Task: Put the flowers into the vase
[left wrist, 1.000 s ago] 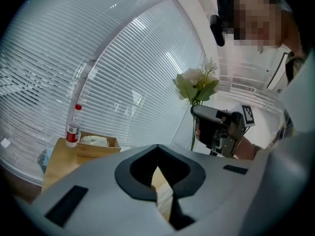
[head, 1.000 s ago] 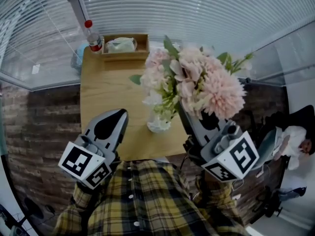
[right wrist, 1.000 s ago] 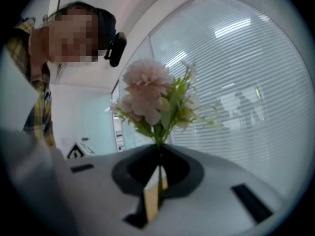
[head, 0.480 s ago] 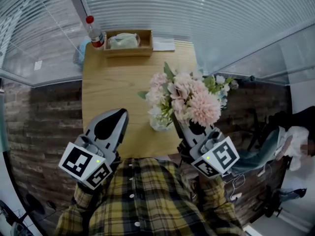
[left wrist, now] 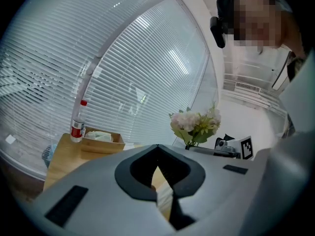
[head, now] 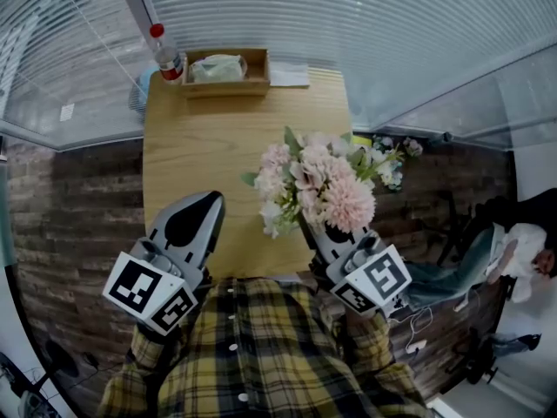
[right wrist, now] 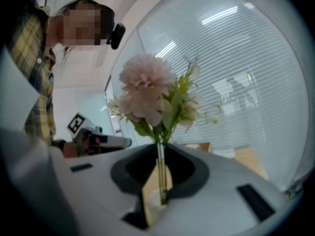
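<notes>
A bunch of pale pink flowers point(head: 320, 188) with green leaves stands over the near right part of the wooden table point(head: 209, 146). Its thin stems point(right wrist: 160, 173) run upright between the jaws of my right gripper point(head: 312, 226), which is shut on them. Those jaws have just been opening a little, with the stems still between them. The blooms point(right wrist: 146, 90) rise straight above the right gripper point(right wrist: 160, 149). The vase is hidden beneath the blooms. My left gripper point(head: 207, 202) hovers shut and empty to the left of the bunch, its jaws point(left wrist: 157, 149) meeting at the tip.
A wooden tray point(head: 224, 81) holding a pale cloth sits at the table's far edge, a red-capped bottle point(head: 165, 55) left of it and a white paper point(head: 289, 77) to its right. Window blinds surround the table. A dark chair with white cloth point(head: 513, 246) stands at the right.
My right gripper has come down and toward me with the flowers. The blooms now cover the vase that showed before. The left gripper has stayed put.
</notes>
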